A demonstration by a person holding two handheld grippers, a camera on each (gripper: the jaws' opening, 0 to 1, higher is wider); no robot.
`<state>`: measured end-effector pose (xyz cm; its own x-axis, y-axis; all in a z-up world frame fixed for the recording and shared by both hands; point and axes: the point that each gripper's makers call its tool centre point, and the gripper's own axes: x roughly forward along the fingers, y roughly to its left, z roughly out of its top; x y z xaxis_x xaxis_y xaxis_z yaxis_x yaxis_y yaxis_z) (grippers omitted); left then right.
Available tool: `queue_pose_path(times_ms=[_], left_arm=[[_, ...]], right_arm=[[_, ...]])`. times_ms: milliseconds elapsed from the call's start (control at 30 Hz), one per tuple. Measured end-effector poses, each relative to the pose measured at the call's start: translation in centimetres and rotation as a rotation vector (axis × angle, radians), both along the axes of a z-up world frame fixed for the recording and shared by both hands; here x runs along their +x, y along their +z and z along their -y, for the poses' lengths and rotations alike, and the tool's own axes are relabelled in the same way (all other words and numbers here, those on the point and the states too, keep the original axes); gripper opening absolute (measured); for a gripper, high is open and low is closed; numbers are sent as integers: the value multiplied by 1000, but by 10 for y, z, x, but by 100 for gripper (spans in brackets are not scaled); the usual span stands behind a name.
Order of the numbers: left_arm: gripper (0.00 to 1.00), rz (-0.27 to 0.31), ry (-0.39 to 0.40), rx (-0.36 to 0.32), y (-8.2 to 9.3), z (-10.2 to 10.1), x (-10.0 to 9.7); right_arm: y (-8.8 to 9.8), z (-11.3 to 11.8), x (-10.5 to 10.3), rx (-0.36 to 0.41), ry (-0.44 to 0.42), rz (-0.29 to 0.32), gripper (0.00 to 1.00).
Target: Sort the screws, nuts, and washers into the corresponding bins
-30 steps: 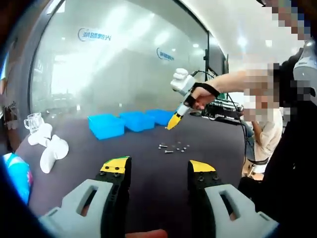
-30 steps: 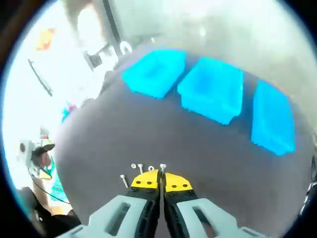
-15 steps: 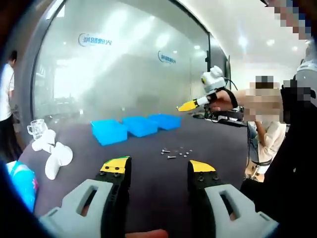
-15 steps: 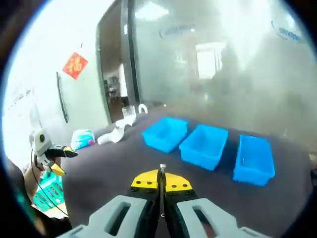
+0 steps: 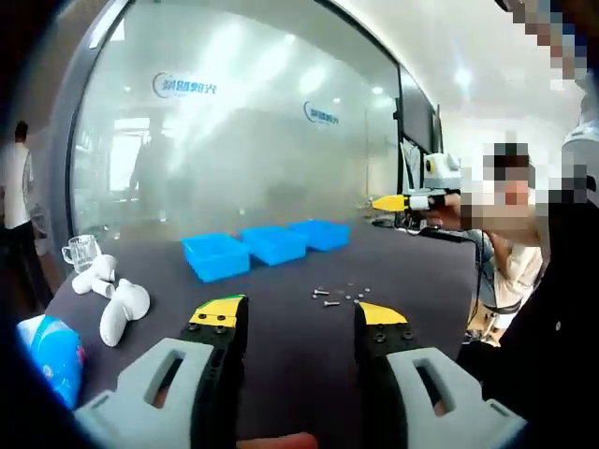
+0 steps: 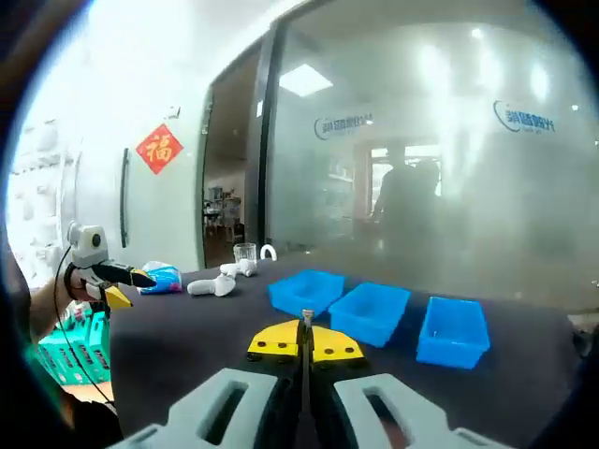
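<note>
Right hand-held gripper clamped on screw, raised above worktop. Three blue bins ahead; lower over correct bin before releasing. Left hand-held gripper open, empty; loose fasteners beyond.

Ceiling lights are glaring off the frosted glass wall across the upper middle of both views, washing it hazy. Daylight is blowing out the right gripper view's upper left. Straight lines are bending toward the edges.
</note>
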<state>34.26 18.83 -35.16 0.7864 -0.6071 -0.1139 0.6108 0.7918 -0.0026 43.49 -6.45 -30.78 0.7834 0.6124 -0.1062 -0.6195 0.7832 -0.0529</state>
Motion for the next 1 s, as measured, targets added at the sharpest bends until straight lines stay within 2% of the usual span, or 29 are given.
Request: queue_pose_path(times_ms=[100,233,333,533,800,1000], left_arm=[[45,0,-4,3,1,2,1],[45,-1,-10,12,1,5,3],[45,0,-12,16,2,7,3],[45,-1,-10,19,1,7,3],[45,-2,-7,20,1,7,2],[45,2,-6,20,2,7,3]], right_arm=[[1,1,-6,20,-9,30,0],[4,9,-3,36,-28,49,0],[6,21,8,44,-62,46,0],[15,60,38,57,-166,67,0],[14,96,58,58,-252,82,0],[7,113,65,52,-295,78,0]])
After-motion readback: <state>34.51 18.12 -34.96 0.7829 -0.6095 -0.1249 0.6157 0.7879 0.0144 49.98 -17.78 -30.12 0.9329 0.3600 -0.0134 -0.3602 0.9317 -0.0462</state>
